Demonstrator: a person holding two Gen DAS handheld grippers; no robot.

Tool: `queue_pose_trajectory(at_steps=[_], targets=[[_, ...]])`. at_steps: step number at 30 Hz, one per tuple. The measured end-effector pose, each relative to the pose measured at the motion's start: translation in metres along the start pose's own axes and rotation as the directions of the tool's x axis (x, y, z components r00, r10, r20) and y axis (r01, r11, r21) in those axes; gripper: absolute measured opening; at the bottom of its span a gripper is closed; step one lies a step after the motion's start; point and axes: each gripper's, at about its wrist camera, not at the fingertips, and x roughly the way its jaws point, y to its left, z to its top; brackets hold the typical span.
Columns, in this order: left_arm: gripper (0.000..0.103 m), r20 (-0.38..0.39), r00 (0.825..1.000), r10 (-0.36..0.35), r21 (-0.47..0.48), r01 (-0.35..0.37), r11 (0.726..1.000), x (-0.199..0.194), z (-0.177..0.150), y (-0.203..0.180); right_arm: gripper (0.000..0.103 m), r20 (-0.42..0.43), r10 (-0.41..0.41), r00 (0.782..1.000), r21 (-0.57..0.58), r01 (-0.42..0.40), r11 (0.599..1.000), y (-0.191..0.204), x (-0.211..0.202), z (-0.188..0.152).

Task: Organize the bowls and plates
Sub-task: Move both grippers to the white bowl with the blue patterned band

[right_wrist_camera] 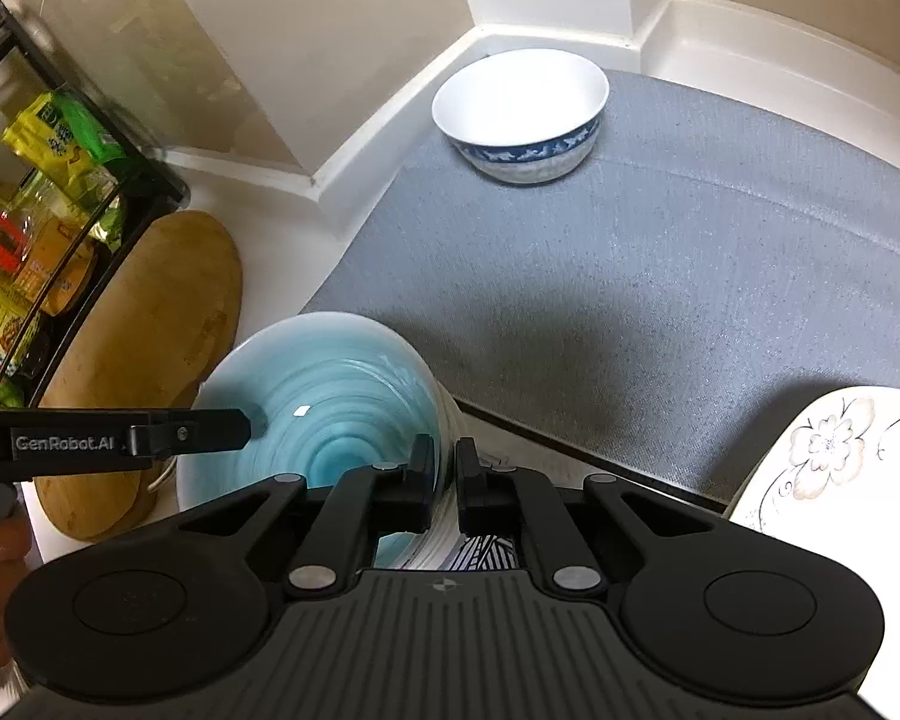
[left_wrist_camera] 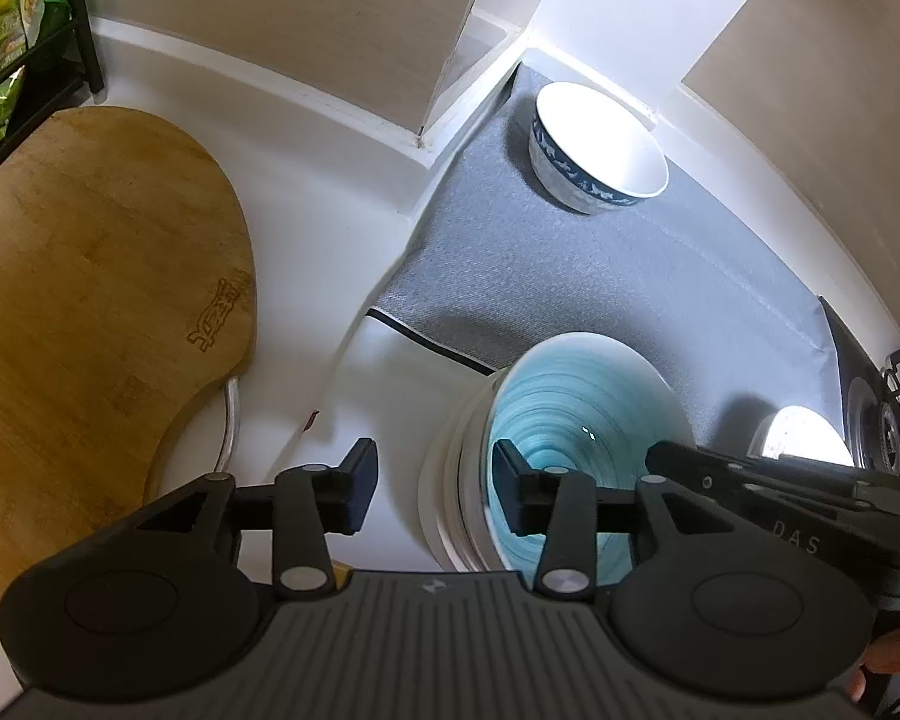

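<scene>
Your right hand-held gripper (right_wrist_camera: 444,480) is clenched on the near-right rim of the glossy turquoise swirl-glazed ceramic plate (right_wrist_camera: 330,408), topmost on a white plate stack (left_wrist_camera: 450,498) on the white worktop (left_wrist_camera: 330,240). Your left hand-held gripper (left_wrist_camera: 432,480) stands released, straddling the stack's left rim. The blue-patterned white porcelain bowl (right_wrist_camera: 519,114) sits far back on the grey mat (right_wrist_camera: 660,270).

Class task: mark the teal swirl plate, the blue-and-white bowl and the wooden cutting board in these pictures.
teal swirl plate (right_wrist_camera: 330,396): right wrist view, on its glazed inner face.
blue-and-white bowl (right_wrist_camera: 519,99): right wrist view, on its white inside.
wooden cutting board (left_wrist_camera: 90,276): left wrist view, on its flat top.
</scene>
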Motion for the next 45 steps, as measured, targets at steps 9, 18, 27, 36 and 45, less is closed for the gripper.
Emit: queue_pose_trajectory(at_steps=[9, 18, 27, 36, 45], targets=[[0.077, 0.030, 1.000, 0.003, 0.002, -0.003, 1.000, -0.001, 0.000, 0.000, 0.015, 0.003, -0.012, 1.000, 0.032, 0.011, 0.999, 0.000, -0.007, 0.004], [0.095, 0.130, 0.988, -0.083, 0.014, 0.082, 0.997, -0.021, 0.015, -0.005, 0.043, 0.056, -0.042, 0.998, 0.061, 0.038, 0.997, -0.003, -0.026, 0.022], [0.102, 0.216, 0.969, -0.124, -0.093, 0.147, 0.985, -0.018, 0.061, -0.025, 0.052, 0.159, -0.124, 0.979, 0.126, 0.105, 0.986, -0.028, -0.044, 0.068], [0.102, 0.121, 0.993, -0.003, -0.201, 0.027, 0.979, 0.048, 0.119, -0.062, 0.053, 0.163, -0.103, 0.981, 0.222, 0.065, 0.973, -0.088, 0.007, 0.131], [0.102, 0.106, 0.989, 0.102, -0.259, -0.071, 0.963, 0.095, 0.139, -0.077, 0.053, 0.127, -0.089, 0.988, 0.264, 0.052, 0.963, -0.108, 0.060, 0.156]])
